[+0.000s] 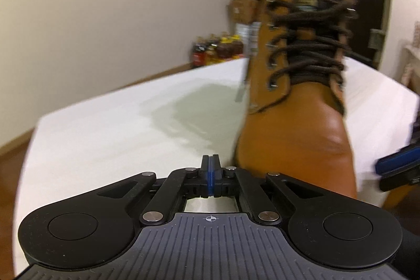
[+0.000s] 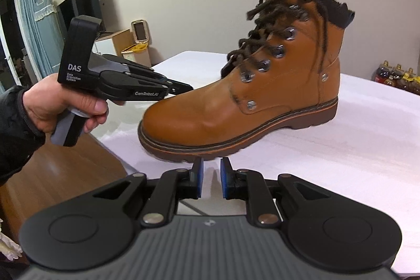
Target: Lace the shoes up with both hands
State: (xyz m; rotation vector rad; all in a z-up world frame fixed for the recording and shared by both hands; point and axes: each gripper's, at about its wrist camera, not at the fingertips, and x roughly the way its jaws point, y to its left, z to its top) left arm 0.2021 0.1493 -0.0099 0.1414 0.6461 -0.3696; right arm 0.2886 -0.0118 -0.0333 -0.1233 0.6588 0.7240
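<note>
A tan leather boot (image 2: pixel 236 96) stands upright on the white worktop (image 2: pixel 354 148), its dark brown laces (image 2: pixel 275 28) threaded through the eyelets, the ends loose and somewhat blurred near the top. The left gripper (image 1: pixel 210 162), held in a hand (image 2: pixel 52 106), hovers at the toe with its jaws closed on nothing. The right gripper (image 2: pixel 211 169), beside the sole, has its jaws parted and empty.

We hold our left tongs (image 1: pixel 210 162) pressed fully together with nothing between them, gripped by our bare left hand (image 2: pixel 60 106) in a dark sleeve, tips just beside the boot's toe. Our right tongs (image 2: pixel 211 175) stand parted and empty near its sole.
</note>
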